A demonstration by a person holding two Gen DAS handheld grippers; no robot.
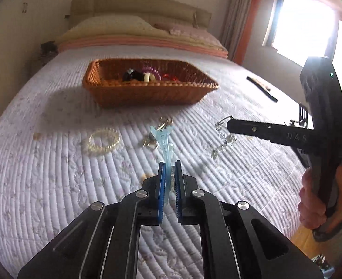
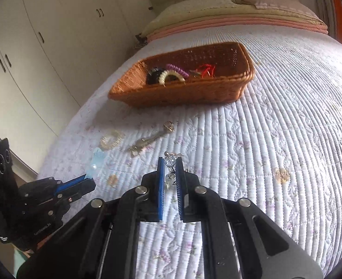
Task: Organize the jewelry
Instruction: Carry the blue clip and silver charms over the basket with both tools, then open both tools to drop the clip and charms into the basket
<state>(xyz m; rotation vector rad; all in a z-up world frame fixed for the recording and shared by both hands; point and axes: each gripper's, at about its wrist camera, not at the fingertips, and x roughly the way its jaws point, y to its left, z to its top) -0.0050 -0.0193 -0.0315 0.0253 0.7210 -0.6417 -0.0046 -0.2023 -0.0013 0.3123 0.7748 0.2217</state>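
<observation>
- the left gripper (image 1: 168,165), at the lower centre of the left wrist view, has its blue-padded jaws pinching a translucent pale blue plastic hair clip (image 1: 163,139); the clip sticks out past the tips, above the quilt.
- the right gripper (image 2: 170,162), at the lower centre of the right wrist view, has its jaws pressed onto a silver chain with sparkly beads (image 2: 169,162); part of it hangs down between the pads.
- in the left wrist view the right gripper shows at the right edge, gripped by a hand (image 1: 319,204), with the silver chain dangling from its tip.
- in the right wrist view the left gripper sits at the lower left of the frame, the blue clip poking from its tip.
- a brown woven wicker basket (image 1: 147,93) stands on the white quilted bedspread (image 1: 42,186) in the upper middle of both views; inside lie a purple coiled hair tie (image 2: 176,68), a cream one, a black piece and something red.
- a ring of pale pearly beads (image 1: 103,140) lies on the quilt, left of centre in the left wrist view.
- a gold-coloured chain piece (image 2: 152,139) lies just right of the pearly beads, below the basket.
- a black strip (image 1: 261,88) lies at the upper right of the left wrist view.
</observation>
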